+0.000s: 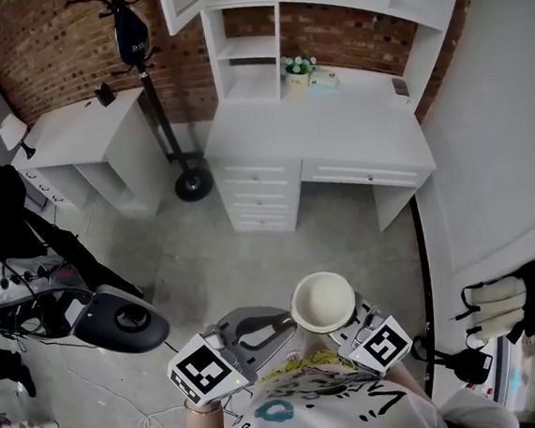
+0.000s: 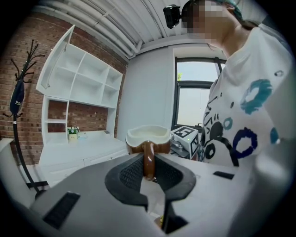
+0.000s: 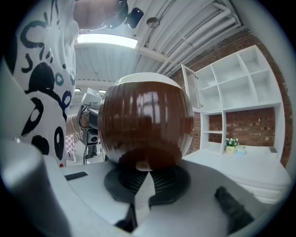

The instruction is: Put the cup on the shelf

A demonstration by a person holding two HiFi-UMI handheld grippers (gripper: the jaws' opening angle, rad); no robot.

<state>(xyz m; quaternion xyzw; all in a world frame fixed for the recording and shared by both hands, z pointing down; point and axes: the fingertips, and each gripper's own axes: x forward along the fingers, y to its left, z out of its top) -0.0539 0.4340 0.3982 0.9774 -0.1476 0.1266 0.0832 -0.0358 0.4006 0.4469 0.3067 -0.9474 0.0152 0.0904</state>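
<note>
The cup [image 1: 323, 299], brown outside and cream within, is upright and empty, held in the air close against your chest. It rests on no surface, so I judge the pick-up to be done.

Your left gripper [image 2: 149, 169] is clamped on the cup's brown handle [image 2: 148, 157]. The handle stands upright between the two dark pads, which press on it from both sides.

Your right gripper [image 3: 138, 173] sits under the cup's round body with its jaws drawn narrow. In the right gripper view they appear to pinch the pale foot [image 3: 137, 165] at the base. The hold looks slight, and I read it as a steadying grip more than a carrying one.

The shelf [image 1: 255, 80] is the white open unit above the white desk [image 1: 335, 136], against the brick wall. It is well apart from the cup, with bare concrete floor [image 1: 243, 258] between you and the desk front.

The open compartments in view look free. A small flower pot [image 1: 297, 74] stands on the desk top, just beside the lower compartment.

Assessment: grasp complete; carry, placement and release not yet done. By my estimate the task is in its early part.

What remains:
- Walk the cup across to the desk.
- Raise it level to a compartment.
- Set it down upright.
- Open both grippers.

One caution: the handle grip bears most of the load, so a tilt during the carry could let the cup swing on it.
</note>
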